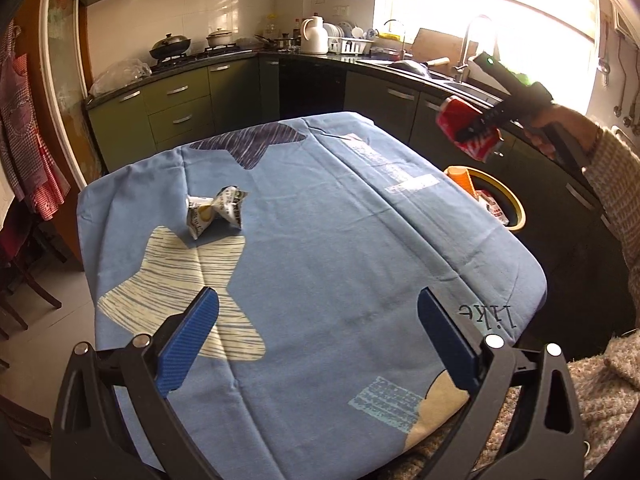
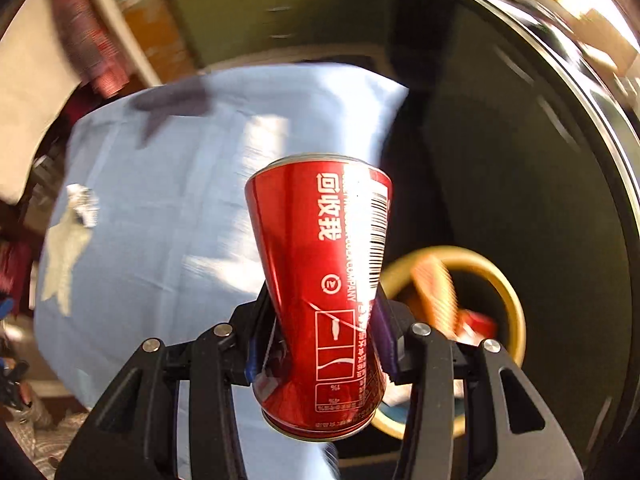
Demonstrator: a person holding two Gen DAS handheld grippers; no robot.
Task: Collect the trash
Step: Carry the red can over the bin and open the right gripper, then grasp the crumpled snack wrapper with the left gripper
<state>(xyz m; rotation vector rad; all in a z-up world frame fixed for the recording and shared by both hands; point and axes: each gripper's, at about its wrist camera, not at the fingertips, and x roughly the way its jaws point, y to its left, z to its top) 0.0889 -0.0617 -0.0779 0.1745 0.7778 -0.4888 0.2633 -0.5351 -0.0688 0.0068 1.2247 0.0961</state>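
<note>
A dented red soda can (image 2: 320,280) is pinched at its waist between the pads of my right gripper (image 2: 324,340). The left wrist view shows that same can (image 1: 466,128) held in the air by the right gripper (image 1: 478,128), past the table's right edge and above a yellow-rimmed trash bin (image 1: 516,208). The bin (image 2: 508,300) holds an orange item and a red-and-white pack. A crumpled white wrapper (image 1: 216,214) lies on the blue tablecloth (image 1: 320,240). My left gripper (image 1: 318,336) hangs open over the near part of the table, with nothing between its blue pads.
Dark green kitchen cabinets (image 1: 180,108) and a countertop with pots, a kettle and a sink run behind and right of the table. A person's sleeve (image 1: 616,184) reaches in from the right. Wooden chairs (image 1: 24,280) stand at the left.
</note>
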